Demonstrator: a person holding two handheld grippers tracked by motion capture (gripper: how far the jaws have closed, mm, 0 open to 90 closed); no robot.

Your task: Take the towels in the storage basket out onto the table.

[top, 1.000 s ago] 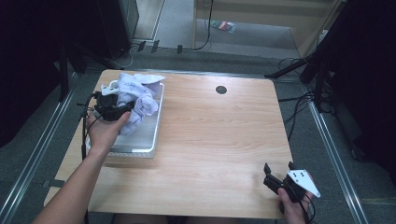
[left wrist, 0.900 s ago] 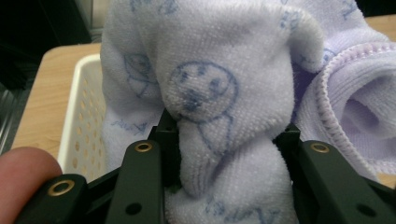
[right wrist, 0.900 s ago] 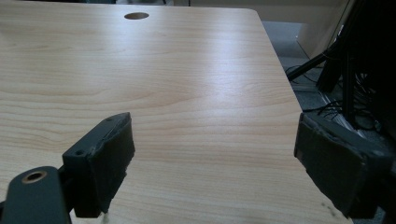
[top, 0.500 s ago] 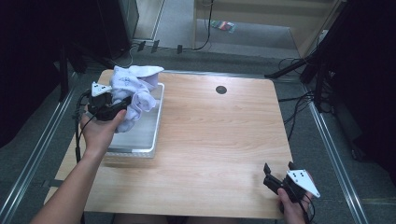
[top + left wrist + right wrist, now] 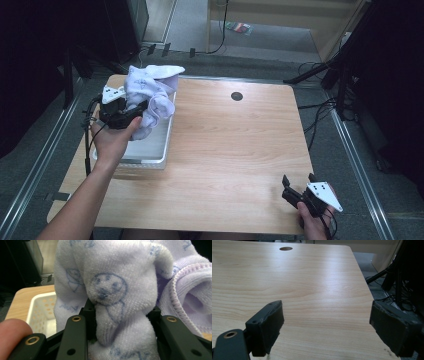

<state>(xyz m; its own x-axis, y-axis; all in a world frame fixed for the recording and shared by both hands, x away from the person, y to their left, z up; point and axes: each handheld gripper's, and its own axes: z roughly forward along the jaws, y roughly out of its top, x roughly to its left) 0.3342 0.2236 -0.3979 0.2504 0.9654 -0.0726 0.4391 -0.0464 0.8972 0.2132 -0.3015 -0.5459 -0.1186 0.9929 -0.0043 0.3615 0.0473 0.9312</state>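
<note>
Left tongs: your left hand holds them above the bin, jaws clamped on a fold of the towel.
Grip, close up: in the left gripper view the black jaws pinch a thick roll of towel between them, the cloth bulging up and over both jaws.
Towel: pale lilac terry with blue doodle faces and a stitched hem; it is bunched and lifted, hanging from your tongs over the far end of the bin, its lower folds dangling toward the bin's inside. Whether any cloth touches the bin floor cannot be told.
Bin: white, perforated, rectangular, standing at the left edge of the table; its near half lies bare and a corner of it appears behind the towel in the left gripper view.
Right tongs: your right hand rests them at the table's near right corner, well apart from the bin, jaws spread wide with nothing between them.
Right tongs, close up: the two pads stand far apart just above bare wood grain.
Table: light wood, with a round cable hole near the far edge, to the right of the bin.
Left arm: your forearm runs in from the near left, alongside the bin.
</note>
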